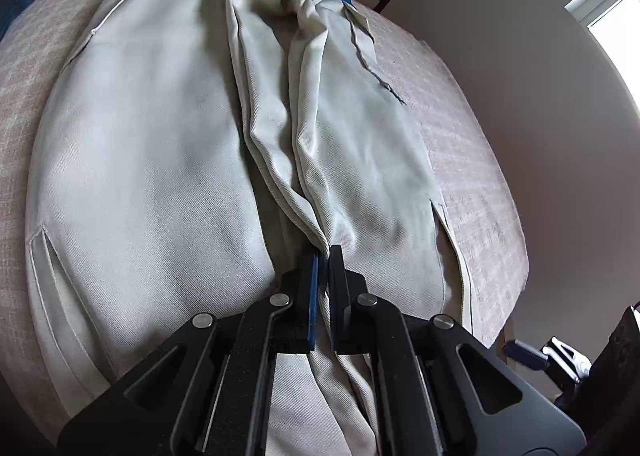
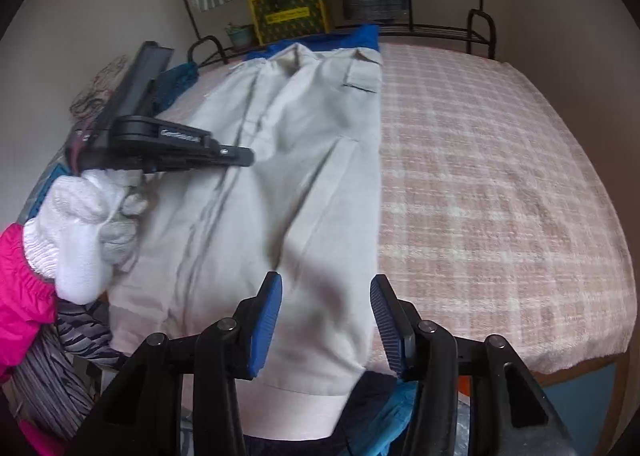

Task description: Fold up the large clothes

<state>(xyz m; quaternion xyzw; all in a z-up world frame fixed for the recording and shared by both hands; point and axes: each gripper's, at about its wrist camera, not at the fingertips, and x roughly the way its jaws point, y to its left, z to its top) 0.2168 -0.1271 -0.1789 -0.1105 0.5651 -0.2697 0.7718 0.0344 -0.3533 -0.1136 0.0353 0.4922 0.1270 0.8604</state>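
A large pale beige garment lies spread on a bed. My left gripper is shut on a bunched ridge of its cloth near the middle, and the fold runs away from the jaws toward the far end. The garment also shows in the right wrist view, lying lengthwise along the left half of the bed. My right gripper is open and empty, hovering over the garment's near end. The left gripper shows in the right wrist view, held by a white-gloved hand.
The bed has a pink and white checked cover. A blue cloth lies under the garment's far end. A black metal rack and a yellow box stand behind the bed. Striped cloth hangs at the near left.
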